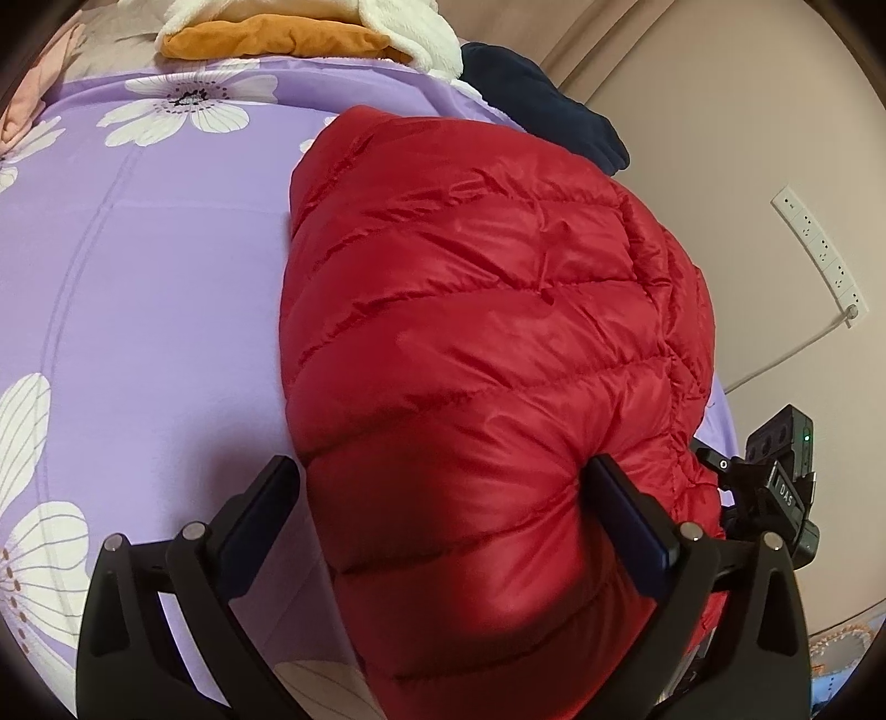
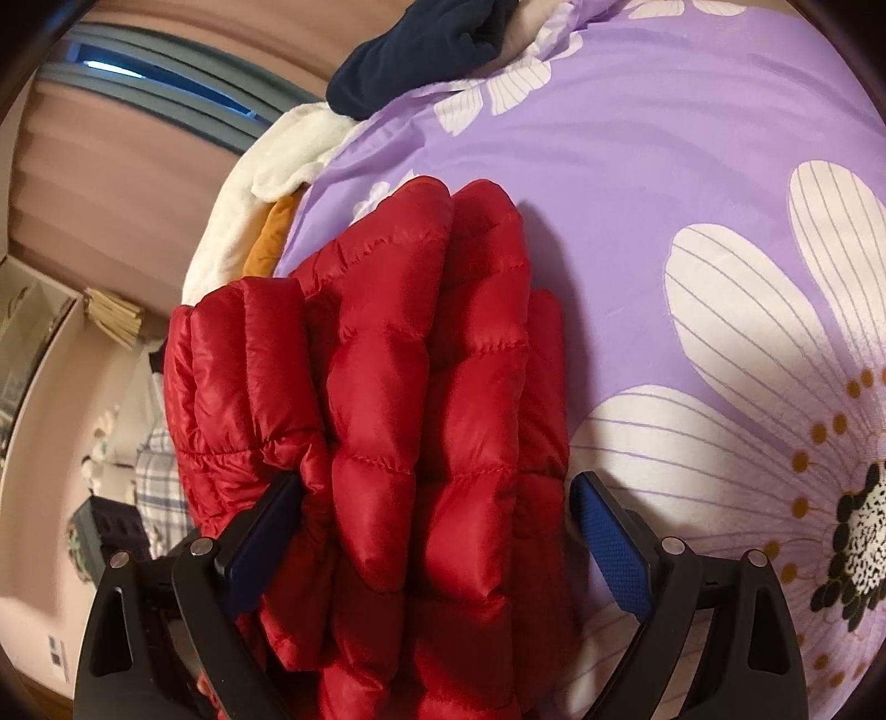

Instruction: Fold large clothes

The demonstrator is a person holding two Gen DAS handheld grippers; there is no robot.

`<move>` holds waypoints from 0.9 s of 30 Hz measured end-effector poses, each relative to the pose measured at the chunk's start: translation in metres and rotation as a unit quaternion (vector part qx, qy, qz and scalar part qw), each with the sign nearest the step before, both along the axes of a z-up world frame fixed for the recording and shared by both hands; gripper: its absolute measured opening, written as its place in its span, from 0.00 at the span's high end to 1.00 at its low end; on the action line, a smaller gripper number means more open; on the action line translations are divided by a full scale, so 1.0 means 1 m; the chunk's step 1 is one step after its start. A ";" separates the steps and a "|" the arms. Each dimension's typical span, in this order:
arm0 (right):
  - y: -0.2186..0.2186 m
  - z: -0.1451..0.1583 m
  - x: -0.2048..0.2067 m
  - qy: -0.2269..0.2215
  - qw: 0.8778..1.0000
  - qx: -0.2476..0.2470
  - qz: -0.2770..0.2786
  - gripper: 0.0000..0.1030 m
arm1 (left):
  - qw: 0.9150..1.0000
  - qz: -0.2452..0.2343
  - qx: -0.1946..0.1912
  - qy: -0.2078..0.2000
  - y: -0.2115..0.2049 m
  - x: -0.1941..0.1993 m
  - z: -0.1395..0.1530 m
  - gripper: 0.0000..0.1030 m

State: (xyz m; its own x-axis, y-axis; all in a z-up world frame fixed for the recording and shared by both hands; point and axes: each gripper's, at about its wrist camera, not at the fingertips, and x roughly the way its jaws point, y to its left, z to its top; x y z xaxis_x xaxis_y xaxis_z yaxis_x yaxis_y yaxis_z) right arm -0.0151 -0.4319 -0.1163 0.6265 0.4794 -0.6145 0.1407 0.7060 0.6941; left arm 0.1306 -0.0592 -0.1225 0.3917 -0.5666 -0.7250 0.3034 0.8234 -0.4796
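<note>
Red quilted down jacket (image 1: 476, 354), folded into a thick bundle, lies on a bed spread with a lilac bedsheet (image 1: 166, 288) printed with large white flowers. Left wrist view: the left tongs (image 1: 443, 487) stand wide apart astride the near end of the bundle; the right-hand finger (image 1: 631, 526) presses into the puffed fabric, the left-hand one sits just beside the jacket's edge over the sheet. Whether the fabric is actually pinched cannot be told. Beyond the jacket, at the far edge of the bed, rest an orange garment (image 1: 277, 39) under a white fleece (image 1: 410, 33) and a navy garment (image 1: 542, 116). A white power strip (image 1: 819, 255) lies on the beige surface beyond the bed's edge.

Right wrist view: the right tongs (image 2: 432, 498) are likewise spread wide, with the stacked layers of the jacket (image 2: 387, 399) bulging between them. The left-hand finger (image 2: 266, 531) touches the fabric; the blue-padded right-hand finger (image 2: 609, 543) stands just clear of it above the sheet (image 2: 664, 166). The navy garment (image 2: 421, 50) and white fleece (image 2: 249, 205) lie at the far edge.
</note>
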 end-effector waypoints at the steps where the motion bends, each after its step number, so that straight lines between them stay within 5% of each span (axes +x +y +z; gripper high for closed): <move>1: 0.000 -0.001 0.000 -0.001 1.000 0.003 0.000 0.08 | 1.000 0.000 -0.002 0.001 -0.001 0.000 0.000 0.00; 27: 0.007 -0.005 0.005 -0.022 1.000 0.010 0.005 0.08 | 1.000 -0.004 -0.001 0.000 -0.015 0.003 -0.002 0.00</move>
State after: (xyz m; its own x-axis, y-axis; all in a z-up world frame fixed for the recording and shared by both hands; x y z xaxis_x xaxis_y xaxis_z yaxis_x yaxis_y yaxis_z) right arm -0.0104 -0.4244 -0.1216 0.6482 0.4984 -0.5757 0.1019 0.6925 0.7142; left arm 0.1333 -0.0743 -0.1245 0.3875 -0.5714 -0.7234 0.3090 0.8198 -0.4821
